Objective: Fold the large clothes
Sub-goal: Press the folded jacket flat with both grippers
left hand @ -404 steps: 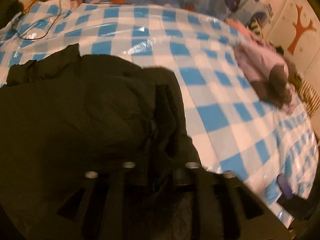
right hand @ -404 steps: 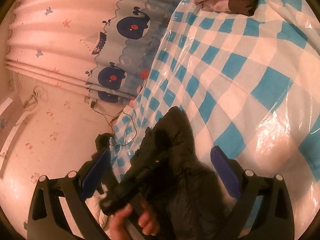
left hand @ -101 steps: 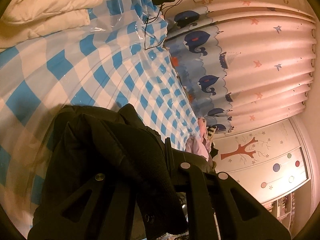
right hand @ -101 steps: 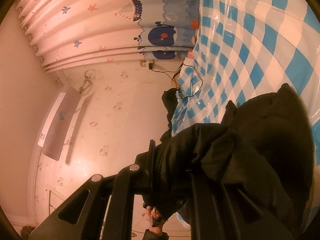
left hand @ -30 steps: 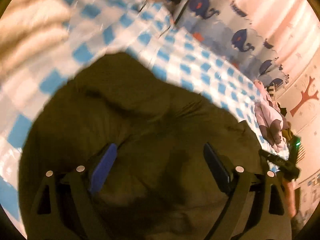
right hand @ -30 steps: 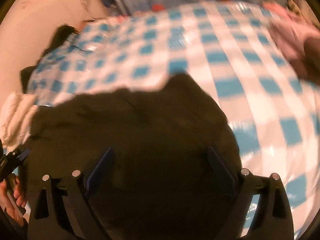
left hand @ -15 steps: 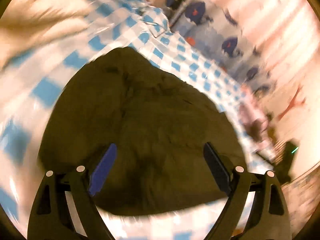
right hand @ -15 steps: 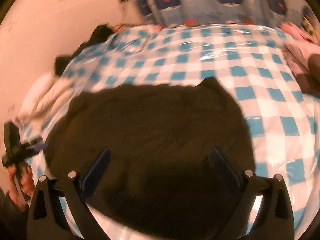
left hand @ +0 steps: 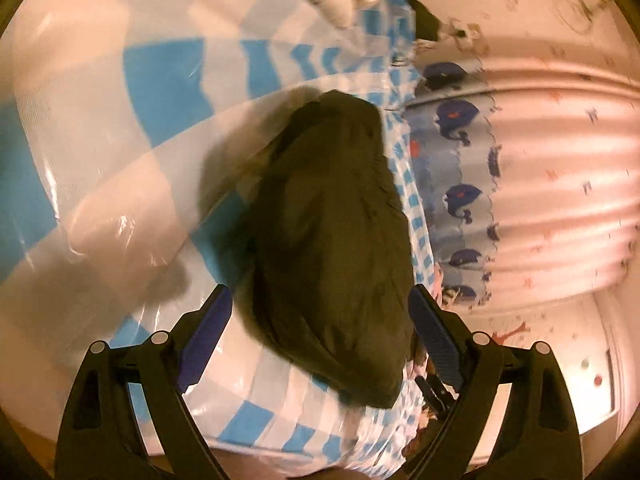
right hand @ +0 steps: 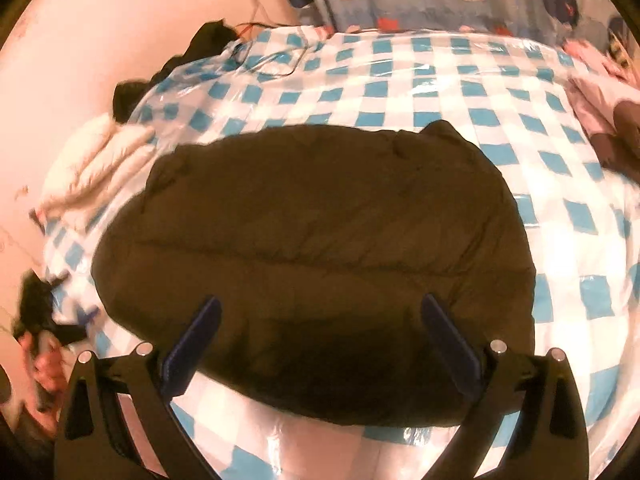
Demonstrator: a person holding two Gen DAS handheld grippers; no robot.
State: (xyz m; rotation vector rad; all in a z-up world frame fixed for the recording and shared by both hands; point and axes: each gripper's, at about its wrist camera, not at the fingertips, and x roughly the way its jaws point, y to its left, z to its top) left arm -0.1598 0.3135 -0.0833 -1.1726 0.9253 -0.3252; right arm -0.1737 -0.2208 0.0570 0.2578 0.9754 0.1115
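Jacket (right hand: 320, 248) lies folded below both grippers' parted fingers; only the right view shows white bedding (right hand: 92, 168).

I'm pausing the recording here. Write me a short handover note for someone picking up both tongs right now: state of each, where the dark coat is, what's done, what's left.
Left tongs: open, empty, hovering at one end of the dark coat.
Right tongs: open, empty, above the coat's near edge.
Coat: lies released as a compact padded bundle on the blue-checked plastic cover of the bed, neither tongs touching it.
Other clothes: a white padded garment near the wall side, a pink garment at the far right edge.
Done: coat looks folded and set down.
Left: probably check that the fold holds, then take the next garment; which one I cannot tell.
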